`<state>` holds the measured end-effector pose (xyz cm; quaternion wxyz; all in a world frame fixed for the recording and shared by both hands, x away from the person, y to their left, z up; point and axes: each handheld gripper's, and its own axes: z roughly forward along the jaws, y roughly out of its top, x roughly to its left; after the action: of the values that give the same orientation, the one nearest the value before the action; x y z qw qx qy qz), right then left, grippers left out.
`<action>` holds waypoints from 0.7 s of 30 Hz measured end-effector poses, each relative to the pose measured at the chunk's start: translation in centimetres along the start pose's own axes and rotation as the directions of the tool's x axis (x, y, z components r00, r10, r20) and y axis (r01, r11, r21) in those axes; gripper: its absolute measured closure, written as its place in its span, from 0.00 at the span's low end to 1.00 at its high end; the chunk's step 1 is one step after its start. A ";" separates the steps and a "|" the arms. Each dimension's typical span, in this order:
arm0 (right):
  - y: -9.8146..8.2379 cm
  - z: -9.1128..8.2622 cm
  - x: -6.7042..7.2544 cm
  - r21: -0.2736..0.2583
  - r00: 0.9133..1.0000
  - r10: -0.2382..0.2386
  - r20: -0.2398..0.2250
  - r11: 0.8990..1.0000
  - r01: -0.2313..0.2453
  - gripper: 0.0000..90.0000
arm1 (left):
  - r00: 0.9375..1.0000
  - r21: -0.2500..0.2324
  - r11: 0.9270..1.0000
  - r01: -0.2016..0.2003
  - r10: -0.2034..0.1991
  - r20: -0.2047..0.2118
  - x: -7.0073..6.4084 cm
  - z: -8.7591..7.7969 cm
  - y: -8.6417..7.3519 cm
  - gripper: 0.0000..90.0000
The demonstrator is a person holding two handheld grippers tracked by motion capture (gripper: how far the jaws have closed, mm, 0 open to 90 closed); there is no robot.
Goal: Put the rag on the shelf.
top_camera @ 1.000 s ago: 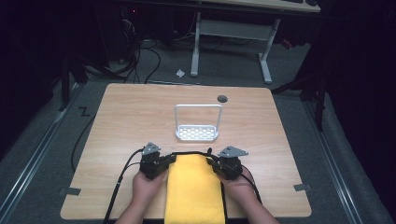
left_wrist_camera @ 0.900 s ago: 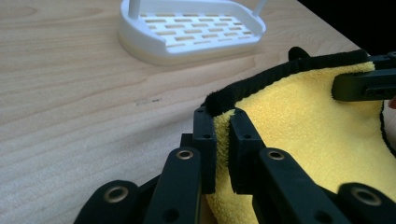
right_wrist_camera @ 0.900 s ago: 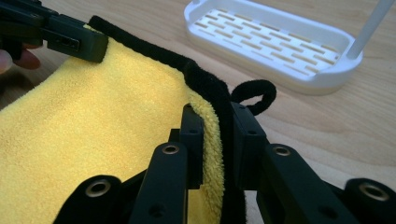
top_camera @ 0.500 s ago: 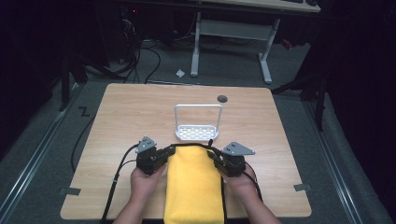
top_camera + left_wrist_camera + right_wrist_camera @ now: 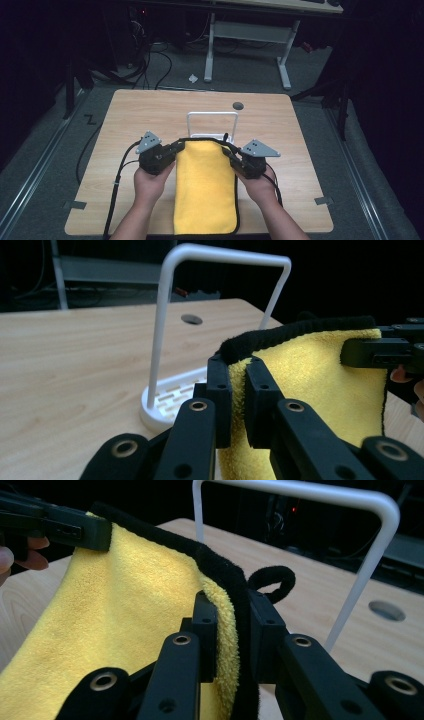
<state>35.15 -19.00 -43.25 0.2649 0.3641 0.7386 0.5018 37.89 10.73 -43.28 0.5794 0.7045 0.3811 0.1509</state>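
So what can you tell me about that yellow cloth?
The yellow cloth looks like soft, fluffy microfibre edged in black trim, with a small black hanging loop at one corner. The left tongs and right tongs each pinch a far corner, raising that edge; the near part lies on the wooden table, before the white rack.

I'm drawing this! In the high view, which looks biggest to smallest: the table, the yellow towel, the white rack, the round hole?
1. table
2. yellow towel
3. white rack, partly hidden behind the towel
4. round hole
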 end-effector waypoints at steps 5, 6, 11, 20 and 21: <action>1.9 -0.3 -0.2 -0.043 1.000 -0.022 0.016 0.999 0.022 0.86 | 1.000 -0.036 0.999 -0.019 0.019 -0.003 -0.2 -0.3 1.9 0.93; 2.3 -0.4 -0.3 -0.053 0.999 -0.026 0.020 0.998 0.027 0.86 | 1.000 -0.042 0.999 -0.024 0.023 -0.005 -0.2 -0.4 2.3 0.93; 4.1 -0.6 -0.6 -0.082 0.999 -0.028 0.022 0.996 0.030 0.86 | 0.999 -0.074 0.996 -0.044 0.044 -0.010 -0.3 -0.6 4.1 0.93; 6.9 -1.4 -1.1 -0.137 0.998 -0.046 0.047 0.989 0.052 0.86 | 0.996 -0.120 0.989 -0.085 0.084 -0.020 -0.9 -1.1 7.1 0.93; 7.2 -1.5 -1.1 -0.143 0.998 -0.051 0.048 0.988 0.057 0.86 | 0.996 -0.126 0.988 -0.087 0.085 -0.020 -1.0 -1.2 7.4 0.93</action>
<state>36.62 -19.04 -35.96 0.3203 0.3348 0.7038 0.5385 39.11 10.54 -35.85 0.6133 0.6809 0.3440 0.2048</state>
